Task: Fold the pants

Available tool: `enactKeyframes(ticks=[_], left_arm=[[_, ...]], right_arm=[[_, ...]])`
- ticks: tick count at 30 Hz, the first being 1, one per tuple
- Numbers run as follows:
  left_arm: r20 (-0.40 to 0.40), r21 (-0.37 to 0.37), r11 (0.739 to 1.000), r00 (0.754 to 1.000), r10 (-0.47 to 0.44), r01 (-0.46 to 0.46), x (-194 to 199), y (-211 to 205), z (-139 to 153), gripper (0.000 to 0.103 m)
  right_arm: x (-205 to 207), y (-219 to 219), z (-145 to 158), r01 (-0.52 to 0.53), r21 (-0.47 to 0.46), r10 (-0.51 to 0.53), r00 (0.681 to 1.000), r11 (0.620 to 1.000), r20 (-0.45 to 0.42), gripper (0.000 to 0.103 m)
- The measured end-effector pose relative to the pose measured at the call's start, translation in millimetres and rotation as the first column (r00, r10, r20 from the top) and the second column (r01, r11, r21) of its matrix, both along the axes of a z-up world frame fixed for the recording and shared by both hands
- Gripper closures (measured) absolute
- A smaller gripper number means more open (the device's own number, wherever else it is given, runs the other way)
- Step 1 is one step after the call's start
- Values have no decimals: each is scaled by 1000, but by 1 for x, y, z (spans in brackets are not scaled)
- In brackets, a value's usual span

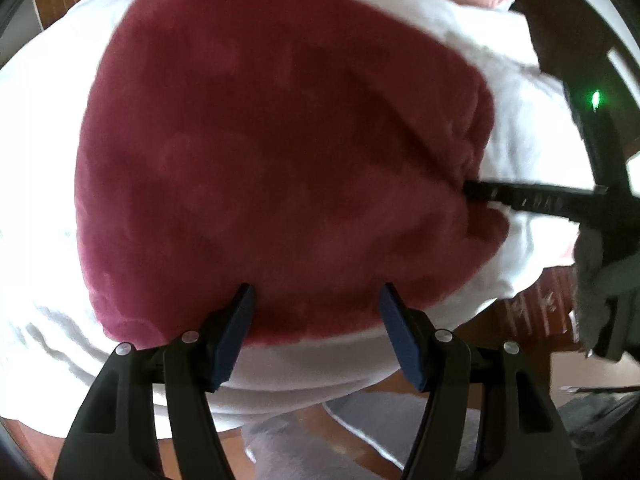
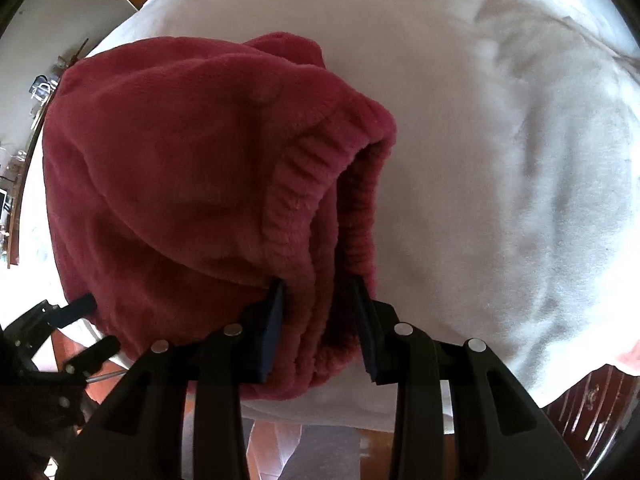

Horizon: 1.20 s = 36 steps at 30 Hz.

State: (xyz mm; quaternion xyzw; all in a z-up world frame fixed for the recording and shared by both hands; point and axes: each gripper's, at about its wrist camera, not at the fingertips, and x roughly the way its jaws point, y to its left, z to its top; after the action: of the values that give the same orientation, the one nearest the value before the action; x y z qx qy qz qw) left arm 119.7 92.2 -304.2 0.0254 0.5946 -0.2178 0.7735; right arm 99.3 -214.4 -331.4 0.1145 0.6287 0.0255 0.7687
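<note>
Pants: dark red fleece pants are seen folded into a thick, rounded bundle and spread across much of the white cloth. In the right wrist view the same bundle fills the left half of the frame.
Waistband: a ribbed, elastic band is seen at the bundle's right-hand end in the right wrist view, doubled over so that two layers show.
Long axis: in the left wrist view the bundle is seen to run from lower left to upper right; the waistband end is turned toward the right gripper. The leg ends cannot be made out.
Right gripper: the right gripper is closed on the gathered waistband, with fabric pinched between the two blue pads. From the left wrist view one black finger of it is seen reaching into the bundle's right edge.
Left gripper: the left gripper is spread apart at the bundle's near edge, the tips over the fleece; nothing is clamped. In the right wrist view it is seen at the lower left, beside the bundle's left edge.
Surface: the white cloth is wrinkled and covers a raised surface.
Surroundings: wooden floor is seen below the cloth's edge.
</note>
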Motion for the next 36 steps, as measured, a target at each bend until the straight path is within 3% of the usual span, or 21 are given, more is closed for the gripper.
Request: enactKeyframes(ticks=[5, 11, 16, 19, 22, 25, 31, 36], left_arm=[[22, 3, 1000, 1000, 15, -15, -5, 3, 7, 39], [56, -55, 997, 997, 49, -46, -11, 25, 37, 39], [48, -73, 997, 999, 17, -14, -8, 31, 42, 39], [23, -42, 998, 999, -44, 45, 2, 31, 31, 39], [-30, -15, 996, 996, -85, 85, 15, 34, 9, 38], [-79, -48, 989, 987, -141, 137, 26, 40, 0, 38], [-44, -137, 957, 963, -264, 256, 43, 53, 42, 38], [57, -192, 927, 947, -317, 322, 84, 56, 88, 38]], right_arm=[[-1, 12, 14, -43, -10, 43, 999, 999, 32, 69], [-13, 16, 66, -75, -12, 76, 983, 997, 167, 69], [13, 38, 85, -82, 24, 75, 972, 996, 221, 69], [27, 39, 70, -45, 78, 31, 984, 996, 178, 69], [43, 34, 39, 42, 75, -50, 994, 996, 102, 70], [54, 28, 18, 97, 69, -101, 993, 993, 62, 76], [74, 29, 2, 157, 59, -159, 986, 986, 39, 76], [73, 35, 8, 185, 51, -187, 982, 981, 38, 76]])
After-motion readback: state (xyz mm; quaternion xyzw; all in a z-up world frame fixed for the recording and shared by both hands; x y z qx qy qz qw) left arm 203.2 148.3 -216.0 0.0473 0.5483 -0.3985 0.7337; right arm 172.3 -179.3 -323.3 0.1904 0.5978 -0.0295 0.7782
